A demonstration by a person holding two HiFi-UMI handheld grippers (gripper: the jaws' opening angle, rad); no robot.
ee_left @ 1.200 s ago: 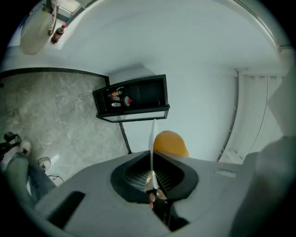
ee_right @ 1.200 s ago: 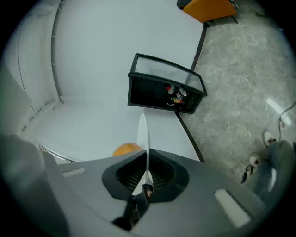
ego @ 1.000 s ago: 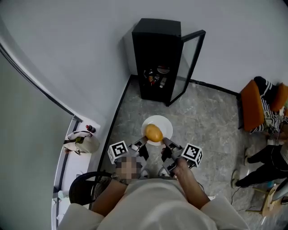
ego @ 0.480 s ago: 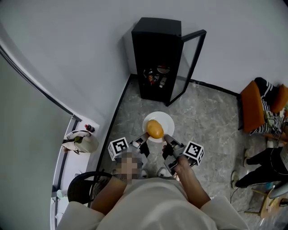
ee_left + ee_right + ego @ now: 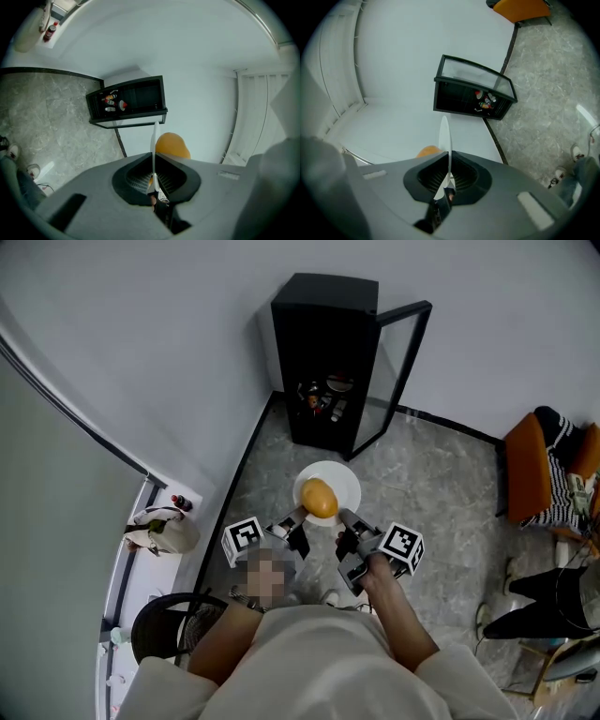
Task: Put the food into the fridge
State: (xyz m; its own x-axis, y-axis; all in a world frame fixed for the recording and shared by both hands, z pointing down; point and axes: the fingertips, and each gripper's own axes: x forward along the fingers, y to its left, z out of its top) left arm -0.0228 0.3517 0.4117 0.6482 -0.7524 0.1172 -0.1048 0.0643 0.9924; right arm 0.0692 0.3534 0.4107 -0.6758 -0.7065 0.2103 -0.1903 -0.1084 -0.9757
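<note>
Fridge [image 5: 323, 362] is the big thing over there, a black cabinet in the corner with its glass door [image 5: 401, 362] swung wide and a few small items [image 5: 323, 399] on a shelf inside. Grey stone floor [image 5: 431, 474] lies between it and the person. The white plate [image 5: 345, 482] is up in the air, well short of the fridge, carried roughly level. The food [image 5: 320, 498], a rounded orange-yellow lump, sits on it.

The left gripper [image 5: 300, 517] has its jaws nipped tight on the plate's near-left rim. The right gripper [image 5: 343, 518] is pinched on the near-right rim the same way, and neither touches the food.

From where I stand, the carry wants both hands moving as one, with the plate flat so the lump doesn't roll. It should come in square to the opening, clear of the door's edge, and aim for a free stretch of shelf beside what's there.
</note>
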